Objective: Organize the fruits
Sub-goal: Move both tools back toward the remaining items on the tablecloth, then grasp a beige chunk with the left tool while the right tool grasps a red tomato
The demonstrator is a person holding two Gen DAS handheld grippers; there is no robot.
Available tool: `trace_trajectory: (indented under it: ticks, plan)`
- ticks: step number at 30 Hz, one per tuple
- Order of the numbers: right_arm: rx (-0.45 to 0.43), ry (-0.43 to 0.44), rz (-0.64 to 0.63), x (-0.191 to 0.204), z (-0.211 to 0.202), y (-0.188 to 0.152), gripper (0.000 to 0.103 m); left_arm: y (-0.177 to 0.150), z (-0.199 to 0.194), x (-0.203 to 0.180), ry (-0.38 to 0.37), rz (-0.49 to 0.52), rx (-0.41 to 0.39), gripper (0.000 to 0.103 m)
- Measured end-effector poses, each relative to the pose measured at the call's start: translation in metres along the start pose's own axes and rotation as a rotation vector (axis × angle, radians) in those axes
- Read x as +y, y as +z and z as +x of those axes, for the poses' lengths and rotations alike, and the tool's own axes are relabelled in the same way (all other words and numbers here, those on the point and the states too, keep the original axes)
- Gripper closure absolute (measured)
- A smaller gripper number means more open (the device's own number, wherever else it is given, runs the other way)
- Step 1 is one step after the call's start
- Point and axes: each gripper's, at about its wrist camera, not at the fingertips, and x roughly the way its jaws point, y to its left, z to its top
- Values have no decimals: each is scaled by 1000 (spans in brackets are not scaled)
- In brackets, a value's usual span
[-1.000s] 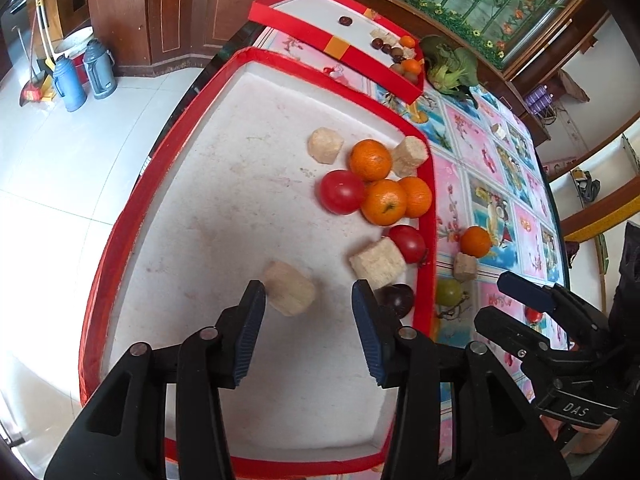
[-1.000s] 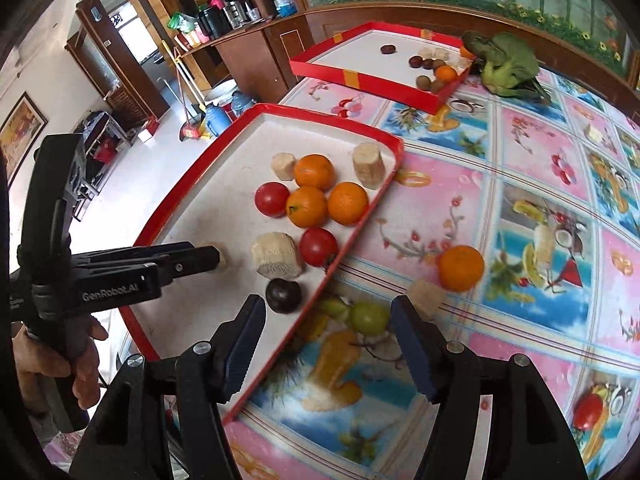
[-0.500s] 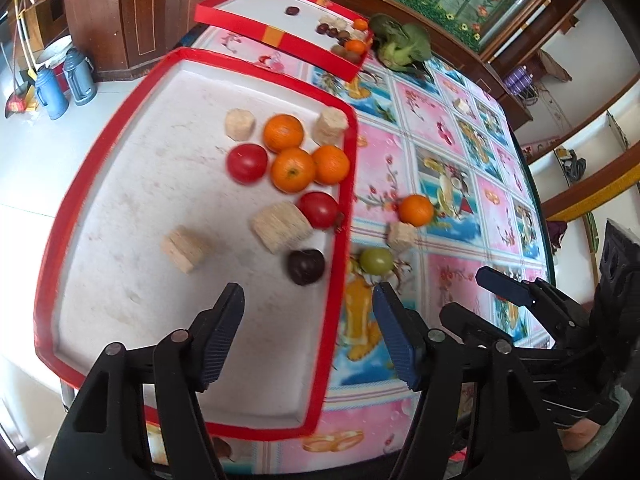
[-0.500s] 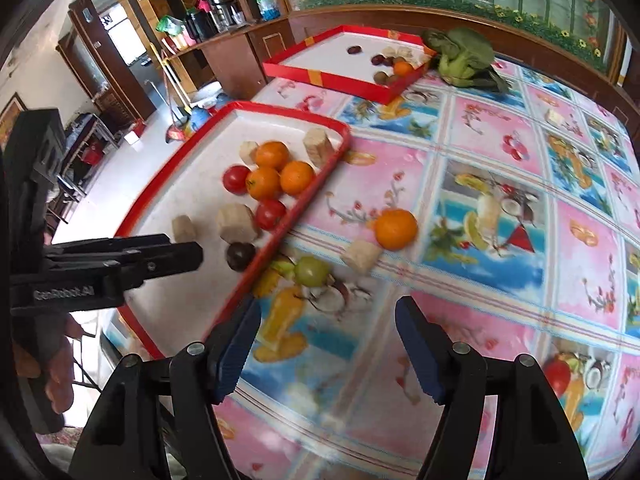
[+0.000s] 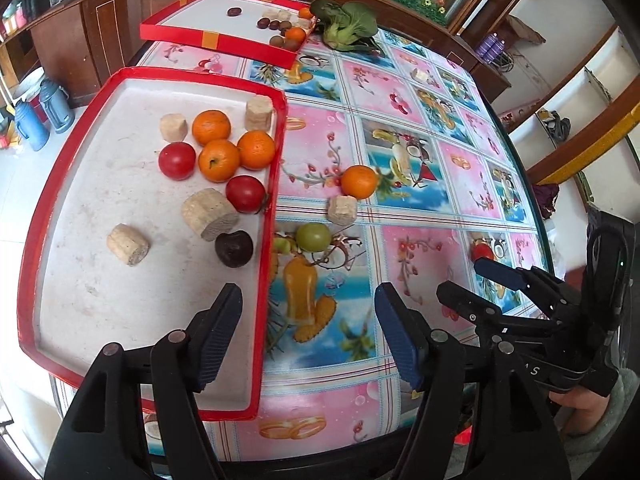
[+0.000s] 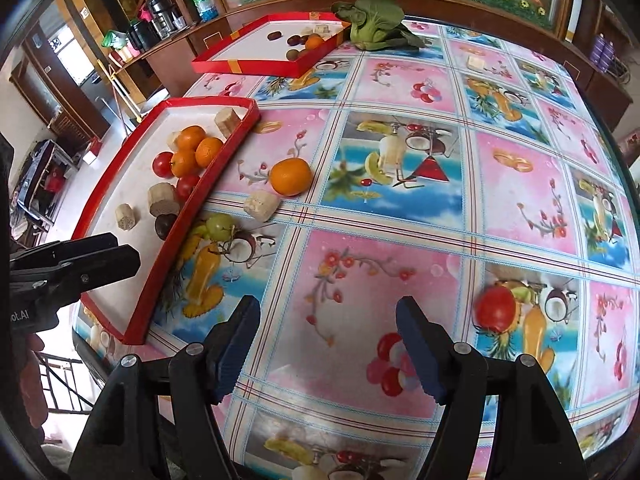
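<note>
Orange mandarin [image 6: 291,176] sits round and glossy on tablecloth [image 6: 400,216].

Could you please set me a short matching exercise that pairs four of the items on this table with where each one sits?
Items:
1. plum
2. green tomato
3. leafy greens
4. lone red tomato

Places:
A. beside the far tray
B. on the cloth, just outside the near tray's rim
C. inside the near tray
D. on the cloth, nearest the right gripper

Pairs: 1-C, 2-B, 3-A, 4-D
</note>
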Motion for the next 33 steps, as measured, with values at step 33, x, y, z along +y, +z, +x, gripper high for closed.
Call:
trace_trajectory:
  ticks: [33]
  plan:
    - [-41, -36, 66, -47, -22, -11, 30, 3, 19, -53, -14, 84, 24, 35]
